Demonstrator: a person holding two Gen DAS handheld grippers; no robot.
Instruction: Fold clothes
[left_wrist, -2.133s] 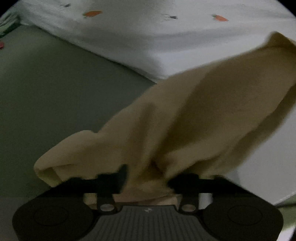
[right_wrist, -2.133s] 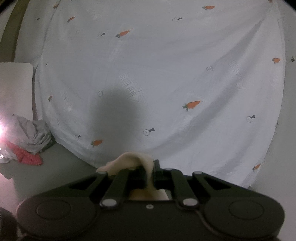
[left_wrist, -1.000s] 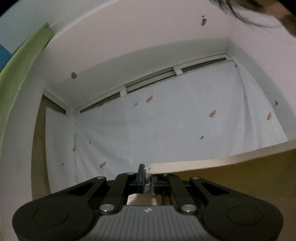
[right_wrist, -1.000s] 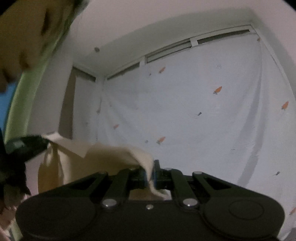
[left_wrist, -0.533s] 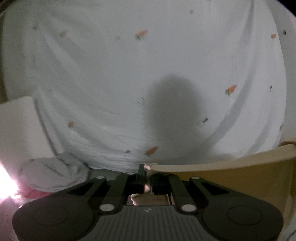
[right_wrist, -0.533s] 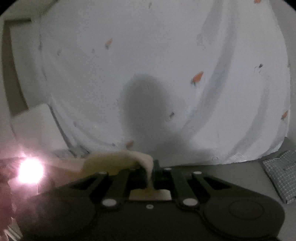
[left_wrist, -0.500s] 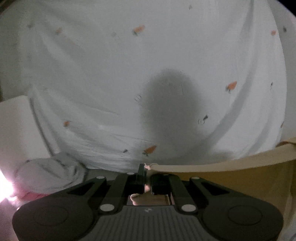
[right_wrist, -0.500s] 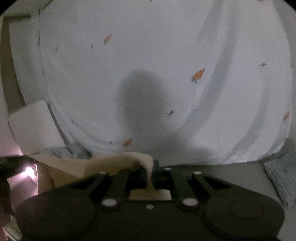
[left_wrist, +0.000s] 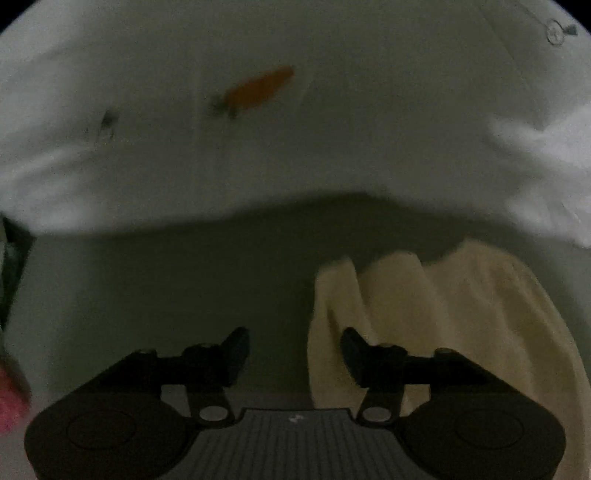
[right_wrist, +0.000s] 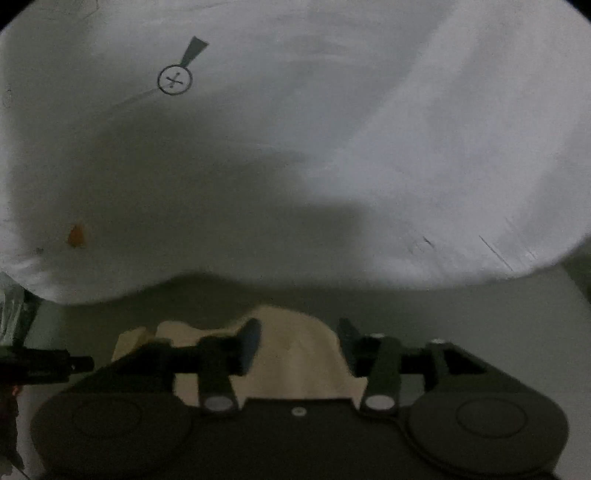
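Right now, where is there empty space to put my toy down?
Bare table lies left of the cloth, below the sheet. Another patch lies right of the cloth, under the sheet's edge. The cloth fills the middle.

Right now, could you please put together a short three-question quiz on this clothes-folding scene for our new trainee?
1. True or false: the left gripper is clamped on the cream garment.
2. Which orange motif is printed on the white sheet? A) carrot B) star C) fish
3. Fill in: the jaws of the right gripper are ____, with the garment lying between them.

Key: 1 false; 2 A; 3 open.
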